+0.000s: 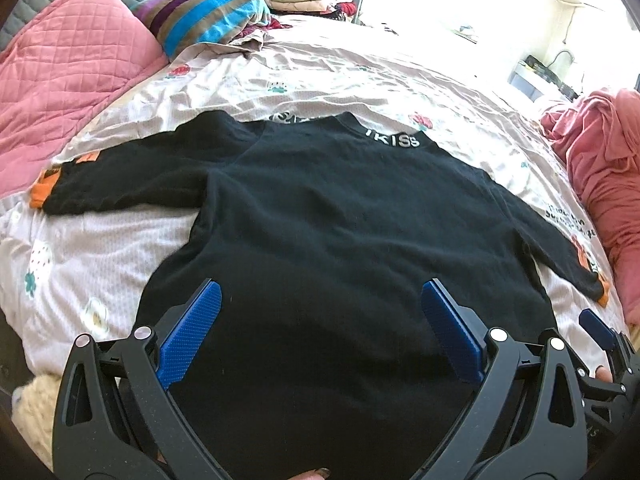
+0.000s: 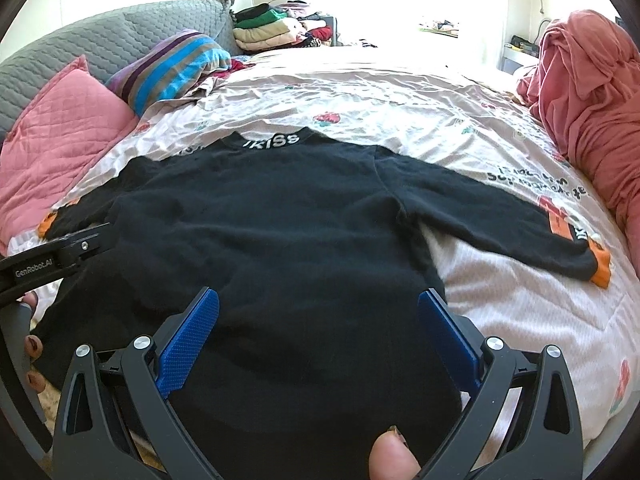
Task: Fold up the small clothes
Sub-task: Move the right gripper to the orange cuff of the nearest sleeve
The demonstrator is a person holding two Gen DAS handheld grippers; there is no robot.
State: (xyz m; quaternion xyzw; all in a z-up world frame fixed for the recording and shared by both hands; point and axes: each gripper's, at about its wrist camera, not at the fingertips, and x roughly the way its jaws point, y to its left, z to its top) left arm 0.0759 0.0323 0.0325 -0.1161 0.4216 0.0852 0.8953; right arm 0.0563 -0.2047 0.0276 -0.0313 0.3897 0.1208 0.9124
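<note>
A small black sweater (image 1: 320, 220) with white collar lettering and orange cuffs lies flat on the bed, both sleeves spread out. It also shows in the right wrist view (image 2: 280, 220). My left gripper (image 1: 320, 300) is open and empty over the sweater's lower left hem. My right gripper (image 2: 318, 308) is open and empty over the lower right hem. The right gripper's blue finger (image 1: 596, 326) shows at the right edge of the left wrist view. The left gripper's body (image 2: 60, 256) shows at the left of the right wrist view.
The bed has a pale floral cover (image 1: 320, 72). A pink quilted pillow (image 1: 68, 64) and a striped pillow (image 1: 208, 12) lie at the far left. A pink blanket heap (image 2: 592, 100) lies at the right. Stacked folded clothes (image 2: 272, 28) sit at the back.
</note>
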